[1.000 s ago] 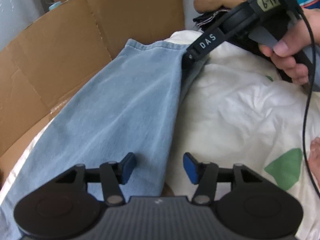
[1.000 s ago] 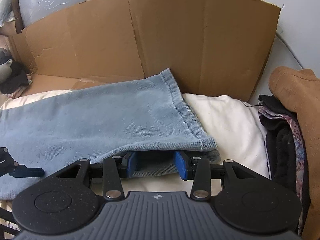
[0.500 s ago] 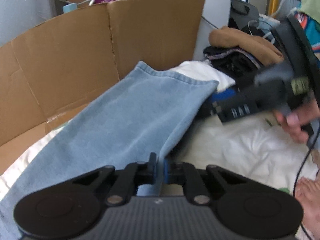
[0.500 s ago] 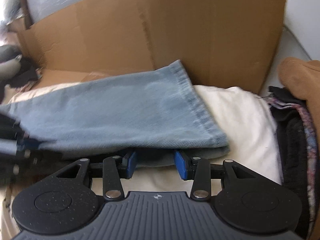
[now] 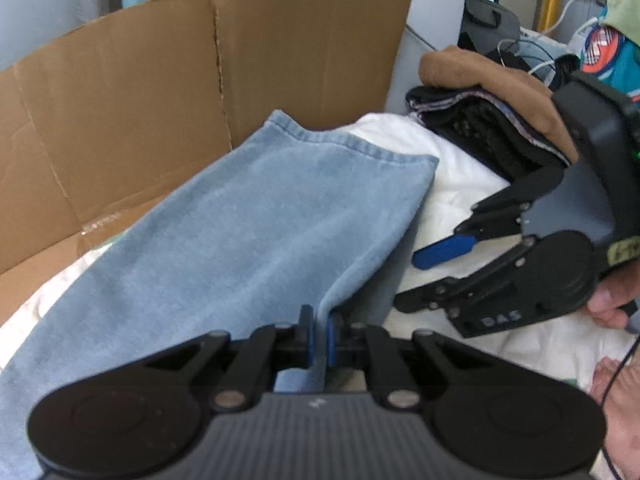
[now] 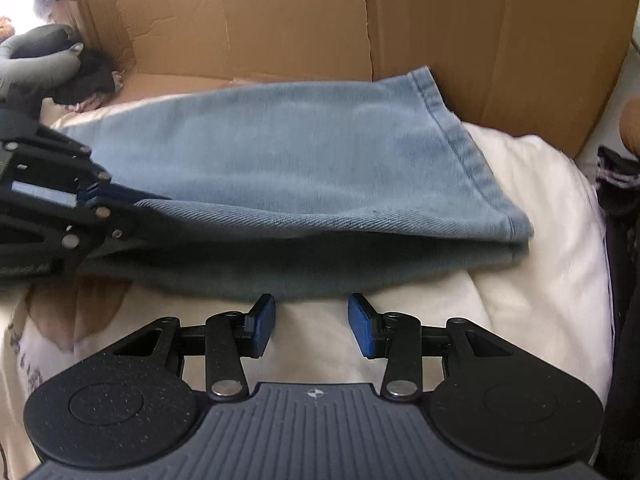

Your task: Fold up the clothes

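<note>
On the bed: jeans [image 5: 256, 240] mid-fold
Left gripper [image 5: 318, 334]: clamped on near edge
Right gripper [image 6: 312, 322]: parted, empty
Next: probably right grips too

A tall cardboard wall [image 6: 480, 40] stands just behind the light-blue jeans leg [image 6: 300, 152] and closes off the far side. To the right a pile of folded clothes [image 5: 492, 120] blocks the way. Bare white bedding [image 6: 520, 288] lies open between the jeans' hem and that pile, and nearer the camera.
</note>
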A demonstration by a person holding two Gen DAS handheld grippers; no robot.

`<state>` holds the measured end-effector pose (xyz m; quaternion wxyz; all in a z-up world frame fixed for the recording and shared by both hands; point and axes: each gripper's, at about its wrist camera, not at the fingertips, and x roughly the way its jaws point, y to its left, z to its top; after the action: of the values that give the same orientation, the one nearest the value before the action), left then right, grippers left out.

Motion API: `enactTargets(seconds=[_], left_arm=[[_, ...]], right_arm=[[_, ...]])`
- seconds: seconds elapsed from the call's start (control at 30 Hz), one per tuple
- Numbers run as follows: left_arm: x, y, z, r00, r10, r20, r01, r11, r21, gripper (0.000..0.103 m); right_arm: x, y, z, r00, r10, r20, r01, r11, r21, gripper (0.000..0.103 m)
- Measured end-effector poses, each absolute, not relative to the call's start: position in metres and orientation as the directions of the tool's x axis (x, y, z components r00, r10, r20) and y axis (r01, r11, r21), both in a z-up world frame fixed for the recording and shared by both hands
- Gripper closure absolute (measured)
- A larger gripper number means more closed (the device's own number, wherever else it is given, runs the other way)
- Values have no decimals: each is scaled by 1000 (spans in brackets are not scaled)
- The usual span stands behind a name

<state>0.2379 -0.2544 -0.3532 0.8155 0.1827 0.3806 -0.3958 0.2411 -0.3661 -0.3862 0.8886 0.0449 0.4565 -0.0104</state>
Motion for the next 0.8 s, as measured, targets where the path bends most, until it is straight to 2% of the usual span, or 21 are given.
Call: enactTargets(seconds=[0.2,0.33,0.4,0.53,0.57,0.7,0.8], left_arm=[[228,-264,-379,412,-463,-784,798,600,65,95],[227,-264,-378,419,-456,-785,786,615,63,94],[227,-263,-376,412,-454,-790,780,624,48,87],[225,-253,-371,409,-435,-802,753,657,27,54],[224,-248,-369,408,-431,-805,747,665,23,50],[216,-224,-361,408,-409,-816,721,693,13,50],[209,-196,-354,395,-418,-818,680,732,-46,50]], right_arm=[[238,-373,-380,585,34,-810,99,989,113,56],[232,-372,-378,588,52,-807,94,987,133,56],[229,-371,-376,593,61,-803,94,985,144,56],[225,-371,-371,607,78,-791,113,977,183,56],[224,-371,-370,611,85,-787,119,973,197,56],[219,-366,-365,627,102,-773,123,966,228,56],[216,-361,-365,633,124,-764,127,957,261,56]])
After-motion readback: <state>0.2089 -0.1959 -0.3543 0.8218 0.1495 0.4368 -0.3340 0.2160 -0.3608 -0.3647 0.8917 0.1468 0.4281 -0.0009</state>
